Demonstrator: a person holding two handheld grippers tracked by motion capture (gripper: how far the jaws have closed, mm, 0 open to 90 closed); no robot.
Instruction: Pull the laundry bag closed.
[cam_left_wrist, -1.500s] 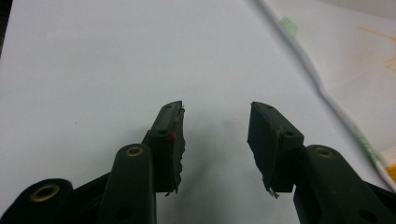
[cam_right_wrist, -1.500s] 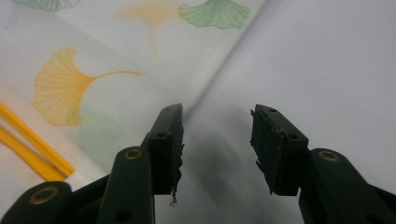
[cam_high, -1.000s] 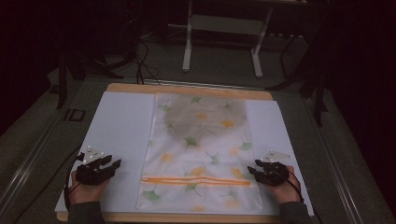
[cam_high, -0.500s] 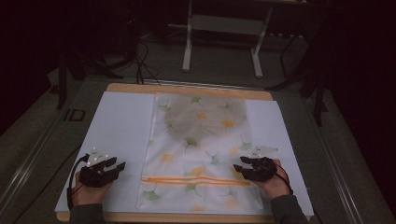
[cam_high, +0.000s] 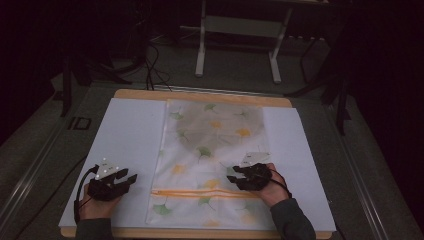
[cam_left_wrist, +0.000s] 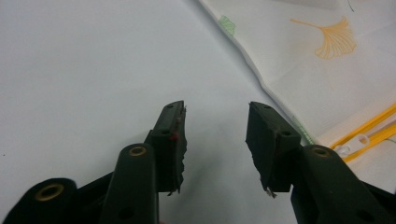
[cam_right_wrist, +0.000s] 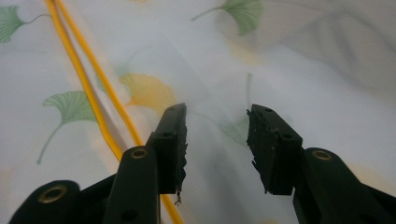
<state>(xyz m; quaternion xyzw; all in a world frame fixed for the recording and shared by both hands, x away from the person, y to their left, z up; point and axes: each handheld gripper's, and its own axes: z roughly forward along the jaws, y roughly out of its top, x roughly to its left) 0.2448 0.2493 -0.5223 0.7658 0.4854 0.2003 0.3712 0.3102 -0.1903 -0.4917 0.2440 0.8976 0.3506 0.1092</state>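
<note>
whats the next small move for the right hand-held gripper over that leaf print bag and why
Probably lower the right hand-held gripper toward the orange zipper and close on it. Its jaws, which have just been closing a little, stand open over the bag with nothing between them, and the zipper runs just beside them. The left hand-held gripper waits open on the white sheet.

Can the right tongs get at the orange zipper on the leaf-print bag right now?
Probably yes: the right tongs hover open over the bag, with the zipper just beside them and nothing between.

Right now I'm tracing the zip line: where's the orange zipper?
High view: orange zipper crosses the bag's near end, just below the right gripper.
</note>
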